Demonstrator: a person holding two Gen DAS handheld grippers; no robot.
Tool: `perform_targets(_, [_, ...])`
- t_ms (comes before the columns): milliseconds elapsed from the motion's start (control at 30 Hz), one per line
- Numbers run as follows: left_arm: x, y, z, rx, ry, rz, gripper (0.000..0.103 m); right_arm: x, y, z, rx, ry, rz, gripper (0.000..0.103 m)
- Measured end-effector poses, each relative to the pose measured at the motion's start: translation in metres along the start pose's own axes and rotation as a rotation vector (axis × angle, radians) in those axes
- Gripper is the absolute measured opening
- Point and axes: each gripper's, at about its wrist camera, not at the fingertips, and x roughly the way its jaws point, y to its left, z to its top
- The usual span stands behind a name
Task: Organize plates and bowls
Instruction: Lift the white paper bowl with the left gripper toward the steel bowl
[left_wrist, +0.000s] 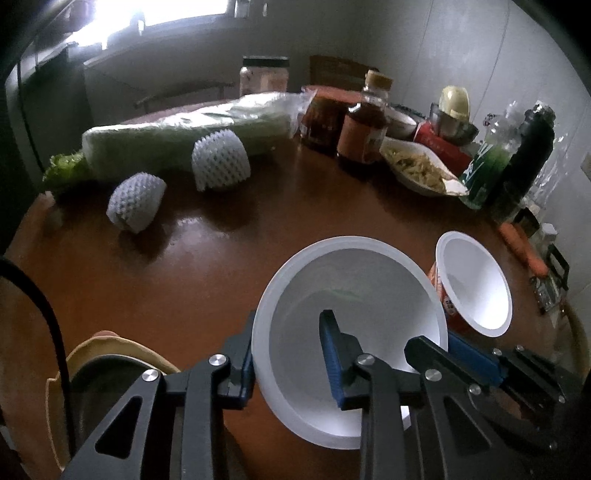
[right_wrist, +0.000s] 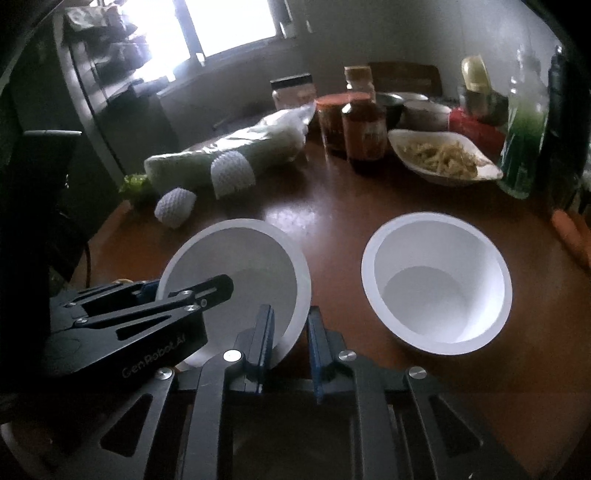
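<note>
Left gripper (left_wrist: 288, 354) pinches near-left rim of white bowl (left_wrist: 351, 295); right gripper (right_wrist: 290, 332) closed on its near-right rim. Second bowl (right_wrist: 436, 280) just right. Risk: uneven pull tips or drops it

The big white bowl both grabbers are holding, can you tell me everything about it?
The big white bowl is round, plain, smooth and empty, with a wide flat rim; it looks like plastic. It sits tilted over the brown table. The left gripper pinches its rim on one side, the right gripper on the other. A smaller white bowl stands apart beside it.
</note>
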Motion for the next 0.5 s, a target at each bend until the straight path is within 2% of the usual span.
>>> perform_targets(500, [-0.053,-0.01,-0.007,0.008,-0.094,-0.006,0.031,-0.041,0.013,-0.002,-0.02,-0.087,0.012,0.019])
